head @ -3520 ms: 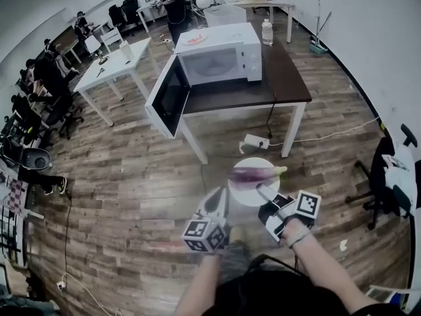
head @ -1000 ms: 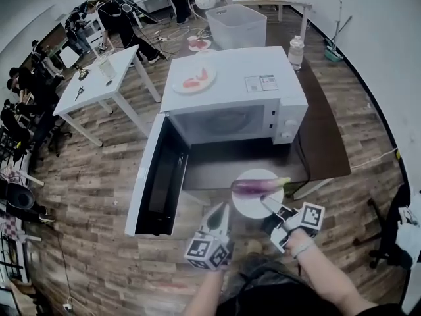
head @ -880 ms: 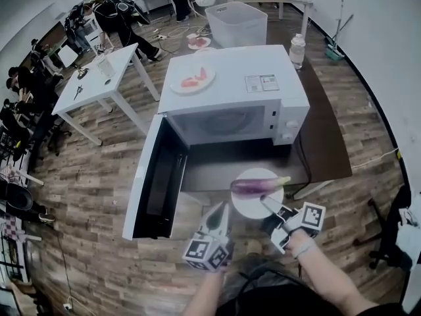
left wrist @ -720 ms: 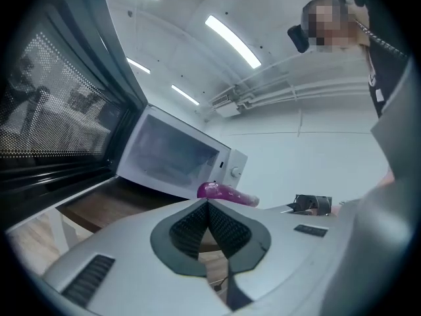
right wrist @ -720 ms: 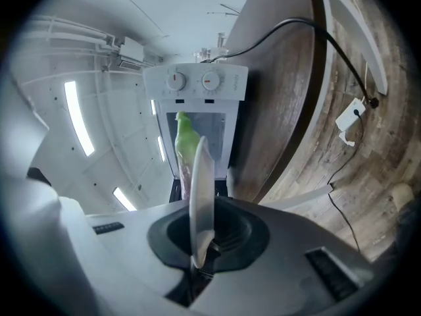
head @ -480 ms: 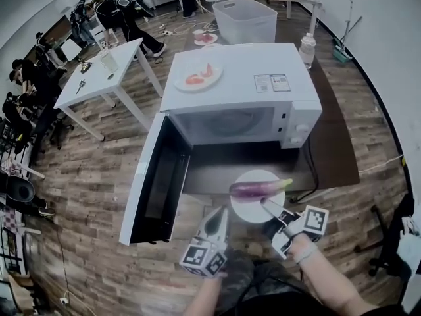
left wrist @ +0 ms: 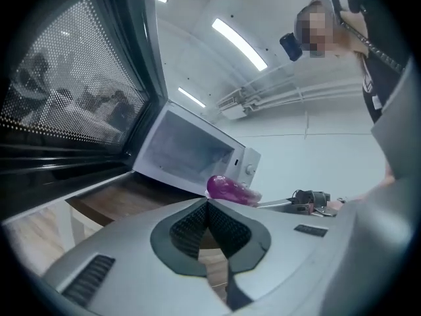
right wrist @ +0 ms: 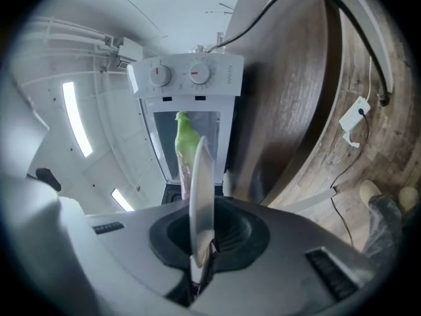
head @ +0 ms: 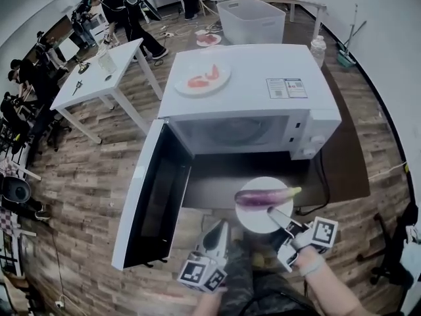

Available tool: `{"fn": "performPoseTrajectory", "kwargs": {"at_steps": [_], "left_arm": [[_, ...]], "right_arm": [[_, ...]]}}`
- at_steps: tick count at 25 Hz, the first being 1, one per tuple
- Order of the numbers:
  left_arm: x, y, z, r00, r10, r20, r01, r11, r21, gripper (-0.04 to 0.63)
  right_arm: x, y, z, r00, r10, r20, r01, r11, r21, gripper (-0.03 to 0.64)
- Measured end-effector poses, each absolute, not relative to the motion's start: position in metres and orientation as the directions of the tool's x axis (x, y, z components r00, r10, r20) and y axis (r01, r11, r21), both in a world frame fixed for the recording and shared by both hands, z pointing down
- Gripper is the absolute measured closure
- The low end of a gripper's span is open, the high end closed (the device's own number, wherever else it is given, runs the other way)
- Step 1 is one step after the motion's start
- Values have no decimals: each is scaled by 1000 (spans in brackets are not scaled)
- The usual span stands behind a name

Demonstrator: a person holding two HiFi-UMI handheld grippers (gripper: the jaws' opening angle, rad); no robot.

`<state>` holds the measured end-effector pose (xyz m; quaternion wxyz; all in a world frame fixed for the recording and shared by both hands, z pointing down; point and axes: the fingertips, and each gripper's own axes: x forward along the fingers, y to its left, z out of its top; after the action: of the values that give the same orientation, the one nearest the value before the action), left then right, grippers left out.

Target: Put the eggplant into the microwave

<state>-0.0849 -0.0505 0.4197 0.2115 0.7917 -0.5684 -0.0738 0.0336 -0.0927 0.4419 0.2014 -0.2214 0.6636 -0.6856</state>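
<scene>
The long purple eggplant with a green stem point(head: 260, 197) is carried on a round white plate point(head: 252, 220), whose rim is grasped at 5 o'clock by the right hand-held gripper point(head: 275, 216). The left hand-held gripper point(head: 217, 232) is clenched and empty. The plate is held at 6 o'clock of the white box-shaped microwave point(head: 250, 97) on the dark wooden bench point(head: 341, 175); its door point(head: 148, 199) is open. The approach step is judged in hand. Next, the plate should be moved level toward 12 o'clock into the cavity.

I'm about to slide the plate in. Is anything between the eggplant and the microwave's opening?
Nothing visible. The door is swung wide to the left, the cavity looks empty, and the eggplant lies on the plate gripped by the right gripper, facing the opening.
</scene>
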Motion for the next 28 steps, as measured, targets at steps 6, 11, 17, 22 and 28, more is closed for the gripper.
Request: {"fn": "performPoseTrajectory", "kwargs": {"at_steps": [6,11,17,22,28], "left_arm": [[-99,-67,431,328,-938,109,-878,-261,401,603],[-100,-74,441,330,-938,105,-884,-268,383,603],[-104,-82,449,337,-937,93,-881,-279,383,603],[-104,-87,451,369,-925,92,-866,-306,394,603],[-100,-95,446,424,-901,91,-850,-361,384,588]], "right_arm": [[27,-110,460,-810,-583,54,-39,-37,-999,609],[19,-119,473,-810,-582,64,-33,-63,-997,609],[4,-131,467,-827,-561,42,-33,-27,-999,609],[-3,-142,465,-826,-562,40,-27,-31,-999,609],[-16,-163,463,-824,-566,14,-8,-13,-1000,609]]}}
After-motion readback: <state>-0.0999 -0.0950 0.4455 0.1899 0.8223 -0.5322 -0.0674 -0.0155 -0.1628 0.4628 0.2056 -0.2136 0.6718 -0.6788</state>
